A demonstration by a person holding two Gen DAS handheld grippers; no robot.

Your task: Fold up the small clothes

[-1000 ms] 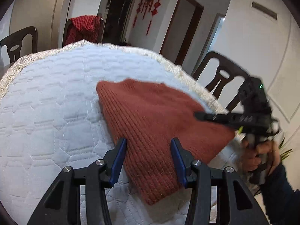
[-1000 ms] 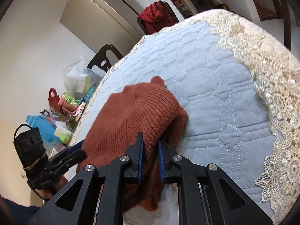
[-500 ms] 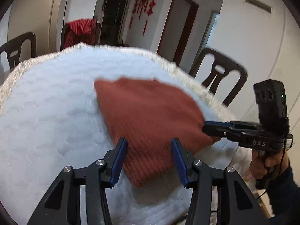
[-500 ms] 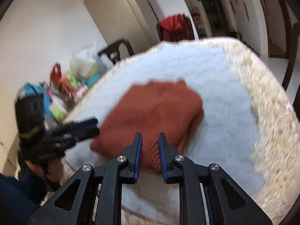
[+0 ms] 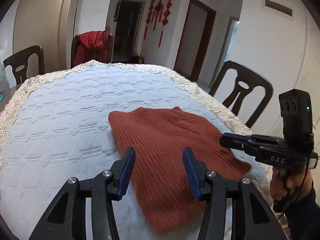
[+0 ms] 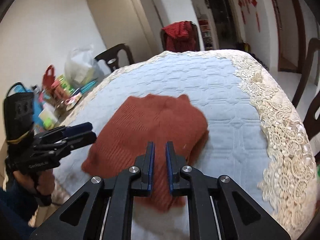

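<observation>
A rust-red knit sweater (image 5: 170, 140) lies folded on the quilted white table cover (image 5: 60, 110), near the front edge. My left gripper (image 5: 158, 152) hovers open above the sweater's near left part, its blue pads (image 5: 128, 166) apart from the knit. In the right wrist view the left gripper (image 6: 92, 133) sits at the sweater's (image 6: 152, 124) left edge. My right gripper (image 6: 160, 146) hangs just above the near right part, jaws closing to a narrow gap with nothing between them. From the left wrist view the right gripper (image 5: 223, 140) reaches over the sweater's right edge.
A lace border (image 6: 280, 120) rims the cover. Dark chairs (image 5: 242, 92) stand around the table, one draped with a red checked cloth (image 5: 90, 46). Bags and packets (image 6: 66, 92) crowd the far left side. A hand (image 5: 288, 182) holds the right gripper's handle.
The right gripper let go of the sweater's fold and drew back and up, rolling level. The sweater settled flat. The left gripper rose a little, still open.
</observation>
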